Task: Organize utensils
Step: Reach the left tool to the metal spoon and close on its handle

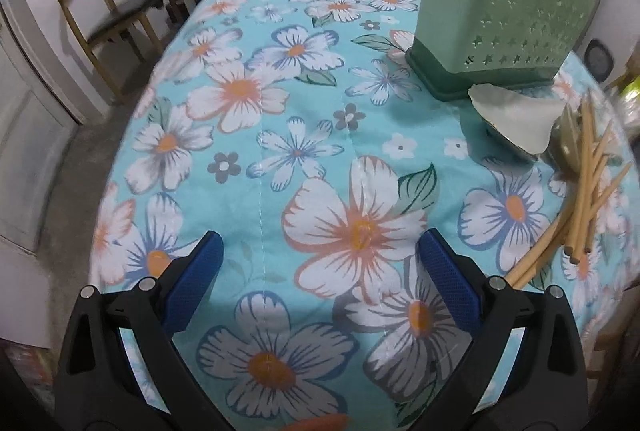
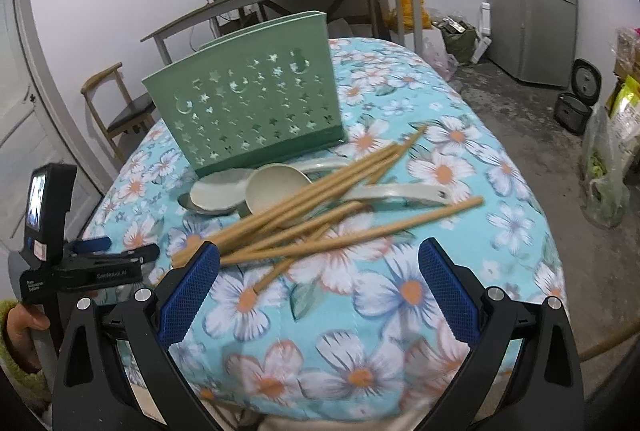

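Both the left gripper [image 1: 320, 271] and right gripper [image 2: 320, 275] hang spread and empty, while the chopsticks [image 2: 320, 207] lie crisscrossed over spoons [image 2: 260, 189] beside the green holder [image 2: 248, 107], so pinching one could scatter the rest.

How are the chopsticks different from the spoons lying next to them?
The wooden chopsticks are thin, straight, tan sticks; the pale spoons are off-white with wide round bowls. The chopsticks lie in a loose crisscrossed bundle, partly on top of the spoons, while the spoons lie underneath, nearer the green utensil holder. There are many chopsticks and only a few spoons. Both lie flat on the floral tablecloth, outside the holder.
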A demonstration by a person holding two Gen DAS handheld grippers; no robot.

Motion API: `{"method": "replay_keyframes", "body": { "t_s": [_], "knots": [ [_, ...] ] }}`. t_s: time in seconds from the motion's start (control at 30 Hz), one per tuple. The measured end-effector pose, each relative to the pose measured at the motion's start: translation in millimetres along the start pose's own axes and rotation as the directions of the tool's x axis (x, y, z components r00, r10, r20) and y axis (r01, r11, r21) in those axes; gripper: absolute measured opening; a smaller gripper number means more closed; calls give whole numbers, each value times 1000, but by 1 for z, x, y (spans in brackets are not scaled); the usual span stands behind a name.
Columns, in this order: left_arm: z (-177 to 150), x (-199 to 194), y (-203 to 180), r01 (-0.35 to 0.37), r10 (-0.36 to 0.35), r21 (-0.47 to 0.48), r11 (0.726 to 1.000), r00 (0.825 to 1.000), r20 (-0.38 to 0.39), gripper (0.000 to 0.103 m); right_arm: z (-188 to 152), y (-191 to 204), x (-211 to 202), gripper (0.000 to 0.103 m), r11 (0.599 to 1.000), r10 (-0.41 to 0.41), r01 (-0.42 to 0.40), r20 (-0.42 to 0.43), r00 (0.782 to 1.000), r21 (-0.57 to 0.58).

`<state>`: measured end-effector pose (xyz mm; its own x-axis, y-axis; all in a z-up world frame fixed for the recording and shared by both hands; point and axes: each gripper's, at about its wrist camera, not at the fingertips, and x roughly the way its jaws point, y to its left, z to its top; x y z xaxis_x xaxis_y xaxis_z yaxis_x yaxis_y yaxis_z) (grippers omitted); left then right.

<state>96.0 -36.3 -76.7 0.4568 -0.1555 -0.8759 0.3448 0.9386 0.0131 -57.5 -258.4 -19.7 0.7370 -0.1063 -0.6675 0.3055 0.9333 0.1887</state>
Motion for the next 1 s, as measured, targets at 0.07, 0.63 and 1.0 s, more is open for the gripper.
{"method": "replay_keyframes", "body": {
  "t_s": [0.07, 0.63, 1.0],
  "knots": [
    [-1, 0, 2, 15, -16, 14, 1000, 1000, 4, 96, 3, 1, 6, 97, 1000, 21, -21, 4, 1000, -2],
    [24, -19, -9, 301, -299, -11, 953, 950, 87, 77, 4, -5, 20, 97, 994, 106, -107, 18, 994, 5],
    [36, 10, -16, 582, -598, -254, 772, 801, 18, 27, 2, -19, 17, 97, 992, 117, -118, 29, 993, 37]
  ]
}}
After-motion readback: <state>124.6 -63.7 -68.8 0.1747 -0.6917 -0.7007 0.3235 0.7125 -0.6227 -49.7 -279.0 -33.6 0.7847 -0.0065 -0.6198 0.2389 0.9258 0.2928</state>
